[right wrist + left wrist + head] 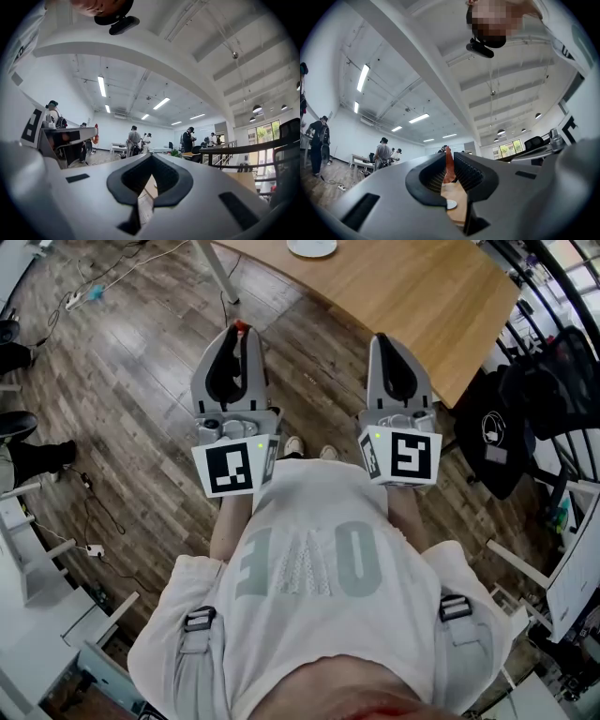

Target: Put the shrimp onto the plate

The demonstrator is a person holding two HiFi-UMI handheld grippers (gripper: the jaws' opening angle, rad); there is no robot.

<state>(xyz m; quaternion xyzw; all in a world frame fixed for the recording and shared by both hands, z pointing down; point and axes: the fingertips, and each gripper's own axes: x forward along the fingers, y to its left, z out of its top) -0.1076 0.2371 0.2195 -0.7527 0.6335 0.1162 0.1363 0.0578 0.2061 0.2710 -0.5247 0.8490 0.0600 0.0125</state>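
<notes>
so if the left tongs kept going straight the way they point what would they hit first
Probably the wooden table, near the white plate: both show straight ahead through the gap of the left tongs, which are shut on the shrimp. Depth is unclear, so treat this as a guess.

Orange-red shrimp (449,161), white plate (311,247).

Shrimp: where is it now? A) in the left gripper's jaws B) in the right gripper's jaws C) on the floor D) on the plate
A: the orange shrimp stands pinched between the jaws of the left gripper, well short of the plate on the table ahead.
</notes>
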